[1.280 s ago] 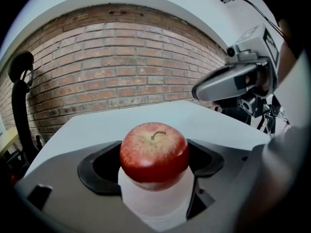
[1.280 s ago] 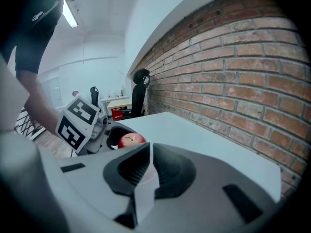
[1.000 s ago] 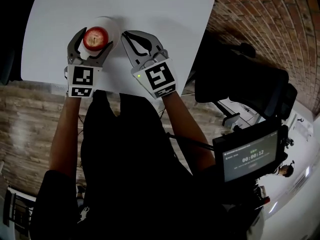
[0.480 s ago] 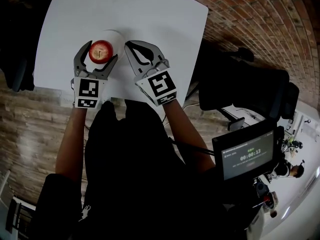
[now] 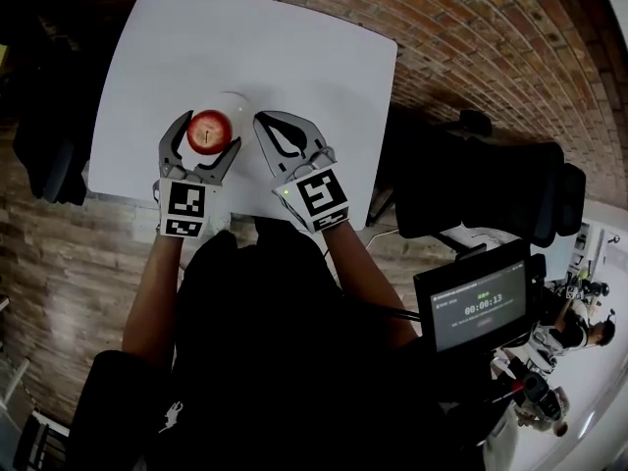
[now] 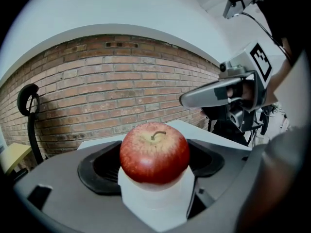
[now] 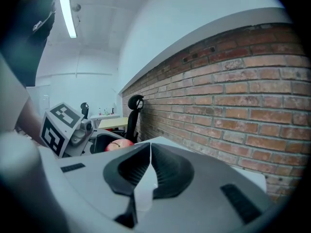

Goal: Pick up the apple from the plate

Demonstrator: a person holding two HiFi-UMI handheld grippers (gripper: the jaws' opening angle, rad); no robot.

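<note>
White round plate (image 5: 239, 105) on the white desk (image 5: 294, 47), pale against the desktop and hard to trace at the rim. Over the plate's near edge, on the person's side: one apple (image 6: 154, 152). Directly under the fruit in the left gripper view, a white surface. Cannot tell whether resting on the plate or just clear of it.

Deep red and glossy, finely speckled with paler flecks. Yellowish patch around the stem hollow, with a short curved brown stem. Upright, stem end up. Round and whole on every side that shows.

Left tongs (image 5: 207, 135) reaching in from the near side of the plate and pinching the apple, one dark pad on each flank of the fruit, jaws parted to its width.

Right tongs (image 7: 150, 149) just to the right of the plate, pressed together, the two dark pads meeting along a thin line. Close beside the plate but not over it, tips pointing away from the person. Over bare desk.

From the right gripper view, to the left past the closed jaws, a sliver of the red fruit next to the left tongs' marker cube (image 7: 56, 125). Beyond the plate and the far desk edge, a brick wall (image 6: 121, 89).
</note>
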